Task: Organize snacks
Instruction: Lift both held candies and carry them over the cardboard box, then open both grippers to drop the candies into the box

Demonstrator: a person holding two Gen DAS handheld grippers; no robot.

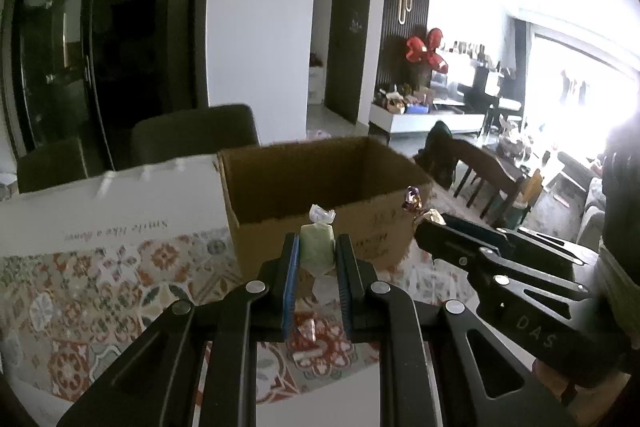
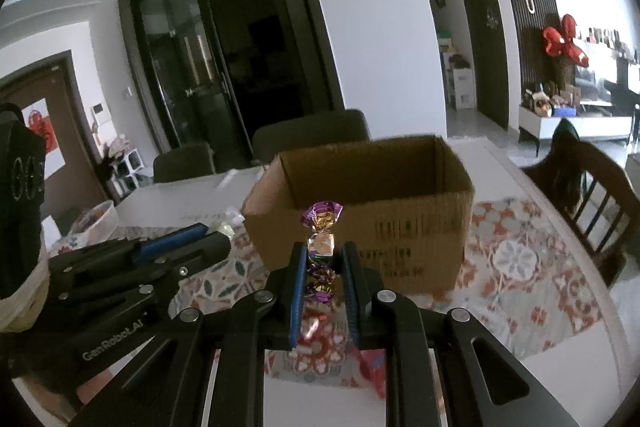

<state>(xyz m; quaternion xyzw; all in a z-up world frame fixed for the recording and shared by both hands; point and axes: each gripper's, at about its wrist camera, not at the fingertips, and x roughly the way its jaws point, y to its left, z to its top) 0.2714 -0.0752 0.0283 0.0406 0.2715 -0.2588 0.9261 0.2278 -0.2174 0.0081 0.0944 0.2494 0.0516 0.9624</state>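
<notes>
My left gripper [image 1: 317, 247] is shut on a pale green wrapped candy [image 1: 317, 245] and holds it just in front of the open cardboard box [image 1: 320, 183]. My right gripper [image 2: 322, 253] is shut on a purple and gold foil candy [image 2: 322, 227], also in front of the box [image 2: 360, 211]. The right gripper shows in the left wrist view [image 1: 428, 223] to the right, with the purple candy [image 1: 414, 201] near the box's right corner. The left gripper shows in the right wrist view [image 2: 224, 235] to the left. The box's bottom is hidden.
The box stands on a table with a patterned floral cloth [image 2: 516, 259]. More wrapped sweets [image 2: 316, 331] lie on the cloth below the grippers. A bowl [image 2: 96, 219] stands at the far left. Chairs [image 2: 592, 187] ring the table. A white box [image 1: 112, 211] stands left of the cardboard box.
</notes>
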